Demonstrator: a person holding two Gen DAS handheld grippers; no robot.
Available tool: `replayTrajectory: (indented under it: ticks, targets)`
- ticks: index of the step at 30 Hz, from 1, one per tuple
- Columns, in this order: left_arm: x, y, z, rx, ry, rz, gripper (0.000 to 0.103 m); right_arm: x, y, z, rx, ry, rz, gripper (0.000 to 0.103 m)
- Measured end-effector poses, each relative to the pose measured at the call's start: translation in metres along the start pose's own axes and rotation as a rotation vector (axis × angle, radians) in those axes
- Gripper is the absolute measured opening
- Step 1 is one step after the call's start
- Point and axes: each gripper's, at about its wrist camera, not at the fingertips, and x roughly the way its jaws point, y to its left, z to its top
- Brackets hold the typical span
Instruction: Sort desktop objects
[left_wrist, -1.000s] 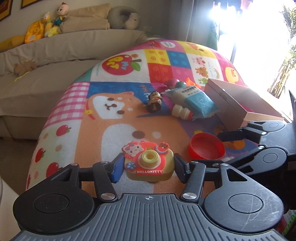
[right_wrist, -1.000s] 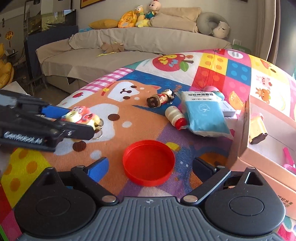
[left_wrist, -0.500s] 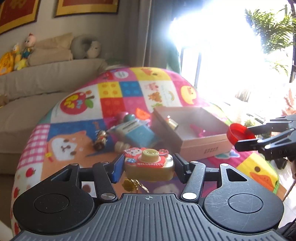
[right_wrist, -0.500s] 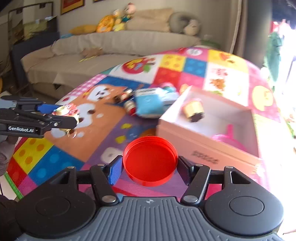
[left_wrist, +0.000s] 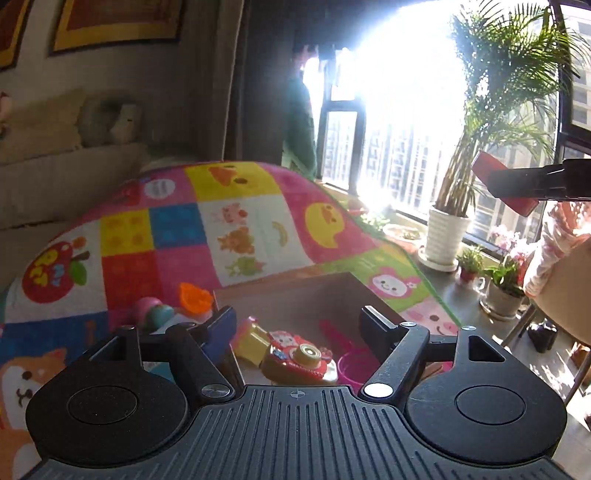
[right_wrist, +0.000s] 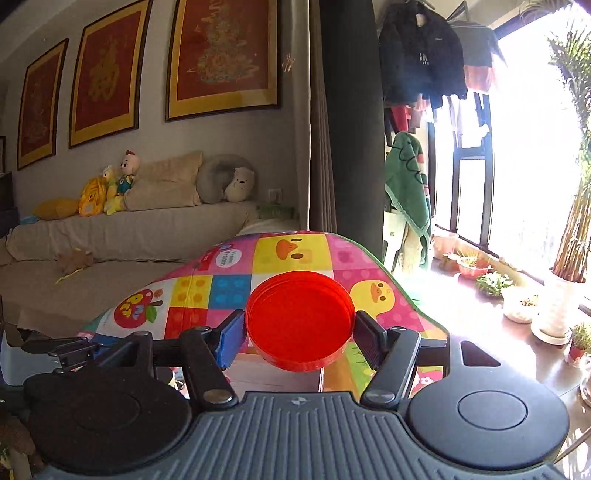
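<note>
Left jaws have spread, dropping the toy camera (left_wrist: 299, 360) into the box (left_wrist: 295, 295).

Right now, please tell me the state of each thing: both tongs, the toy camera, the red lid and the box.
Left tongs: open, empty, above the box.
Toy camera: released, lying inside the box.
Box: open, holding toys.
Right tongs: shut on the red lid.
Red lid: gripped, held in the air.
</note>
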Motion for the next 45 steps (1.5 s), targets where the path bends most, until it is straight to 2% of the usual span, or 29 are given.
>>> replayTrajectory:
  ticks: [2, 6, 12, 13, 14, 16, 20, 24, 28, 31, 34, 37, 39, 41, 45]
  targets:
    - [-0.003, 0.007, -0.015, 0.008, 0.033, -0.001, 0.084, 0.016, 0.001, -0.006, -0.002, 0.035, -0.014, 0.064]
    - [-0.025, 0.032, -0.041, 0.02, 0.058, 0.067, 0.096, 0.046, 0.002, -0.015, 0.008, 0.101, -0.004, 0.064]
    - [-0.049, 0.072, -0.066, -0.027, 0.106, 0.181, 0.097, 0.111, 0.022, -0.017, 0.01, 0.189, 0.023, 0.064]
    - [-0.051, 0.079, -0.071, -0.041, 0.113, 0.205, 0.098, 0.121, 0.025, -0.018, -0.002, 0.2, 0.017, 0.066]
    - [-0.054, 0.085, -0.074, -0.052, 0.119, 0.228, 0.098, 0.134, 0.03, -0.019, -0.016, 0.214, -0.003, 0.075]
    - [-0.06, 0.097, -0.084, -0.074, 0.128, 0.276, 0.1, 0.149, 0.035, -0.022, -0.024, 0.229, -0.052, 0.078]
    - [-0.065, 0.122, -0.104, -0.131, 0.161, 0.364, 0.1, 0.147, 0.049, -0.03, -0.031, 0.258, -0.026, 0.078]
    - [-0.067, 0.14, -0.118, -0.208, 0.161, 0.426, 0.1, 0.132, 0.091, -0.035, -0.154, 0.255, 0.047, 0.08]
    - [-0.072, 0.152, -0.122, -0.291, 0.143, 0.418, 0.101, 0.135, 0.142, -0.036, -0.218, 0.31, 0.197, 0.081]
    - [-0.074, 0.16, -0.125, -0.346, 0.14, 0.4, 0.102, 0.159, 0.187, -0.042, -0.274, 0.378, 0.28, 0.084]
    - [-0.076, 0.161, -0.127, -0.364, 0.122, 0.387, 0.102, 0.197, 0.223, -0.049, -0.289, 0.464, 0.284, 0.084]
    - [-0.078, 0.161, -0.127, -0.372, 0.111, 0.382, 0.102, 0.237, 0.239, -0.059, -0.265, 0.528, 0.22, 0.084]
    - [-0.079, 0.163, -0.128, -0.387, 0.106, 0.377, 0.102, 0.254, 0.243, -0.067, -0.239, 0.577, 0.19, 0.078]
    - [-0.08, 0.165, -0.129, -0.402, 0.101, 0.373, 0.102, 0.254, 0.244, -0.075, -0.195, 0.637, 0.24, 0.058]
    - [-0.08, 0.168, -0.129, -0.416, 0.104, 0.365, 0.102, 0.22, 0.246, -0.088, -0.236, 0.615, 0.302, 0.054]
